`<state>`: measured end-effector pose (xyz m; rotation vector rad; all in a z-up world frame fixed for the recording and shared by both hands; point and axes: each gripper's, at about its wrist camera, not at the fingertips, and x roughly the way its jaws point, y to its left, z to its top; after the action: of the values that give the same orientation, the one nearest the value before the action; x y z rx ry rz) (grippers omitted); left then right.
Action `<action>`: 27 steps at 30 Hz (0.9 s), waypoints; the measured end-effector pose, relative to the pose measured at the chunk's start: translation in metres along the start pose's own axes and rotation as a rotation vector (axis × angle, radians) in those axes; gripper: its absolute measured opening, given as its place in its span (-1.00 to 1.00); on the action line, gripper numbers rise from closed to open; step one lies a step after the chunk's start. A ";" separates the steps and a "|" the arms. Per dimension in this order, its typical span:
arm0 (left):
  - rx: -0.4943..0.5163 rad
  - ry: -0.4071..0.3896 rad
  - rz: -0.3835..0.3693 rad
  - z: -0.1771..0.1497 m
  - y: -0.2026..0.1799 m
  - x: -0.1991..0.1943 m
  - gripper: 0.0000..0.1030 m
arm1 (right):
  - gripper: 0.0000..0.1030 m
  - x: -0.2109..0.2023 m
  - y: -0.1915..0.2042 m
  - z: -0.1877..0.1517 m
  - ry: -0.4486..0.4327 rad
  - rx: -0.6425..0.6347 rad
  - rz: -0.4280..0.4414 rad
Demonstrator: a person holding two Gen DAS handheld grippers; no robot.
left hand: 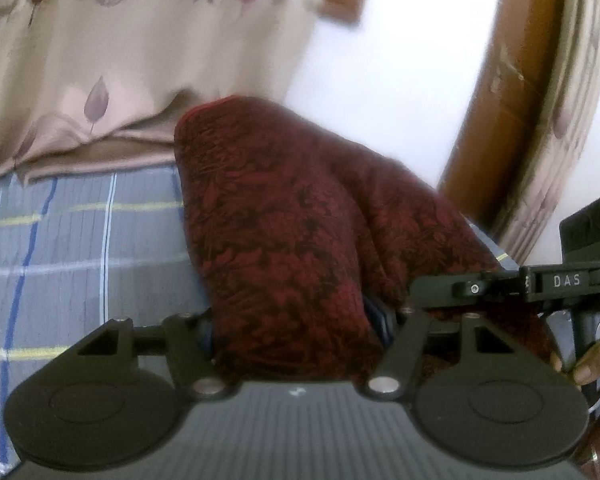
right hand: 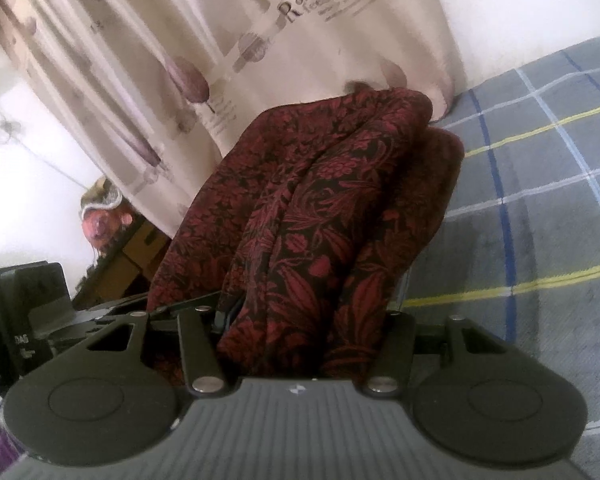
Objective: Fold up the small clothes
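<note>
Gripping the red cloth (left hand: 284, 240) in both tongs, left (left hand: 296, 320) and right (right hand: 304, 316), you hold it bunched and raised over the checked bed (left hand: 80, 232), so that its free length hangs clear, probably ready to lay flat for folding.

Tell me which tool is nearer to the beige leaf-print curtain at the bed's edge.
Neither, as far as can be told. The left tool and right tool each grip the red garment, with the curtain hanging similarly beyond it.

Both hand-held grippers (left hand: 300, 320) (right hand: 300, 320) clamped, side by side
</note>
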<state>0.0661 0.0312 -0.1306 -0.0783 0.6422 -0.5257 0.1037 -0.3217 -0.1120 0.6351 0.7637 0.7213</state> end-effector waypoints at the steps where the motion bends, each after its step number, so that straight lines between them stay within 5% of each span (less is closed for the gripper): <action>1: -0.010 0.004 -0.001 -0.003 0.003 0.002 0.29 | 0.08 0.002 -0.001 -0.002 0.004 0.002 -0.001; 21: -0.078 0.010 0.019 -0.011 0.039 0.042 0.31 | 0.06 0.050 -0.014 0.011 0.046 -0.065 -0.031; 27: -0.084 -0.019 -0.002 -0.030 0.050 0.046 0.55 | 0.05 0.061 -0.032 -0.002 0.071 -0.069 -0.030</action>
<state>0.1014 0.0548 -0.1911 -0.1626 0.6461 -0.4989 0.1443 -0.2938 -0.1593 0.5374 0.8087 0.7429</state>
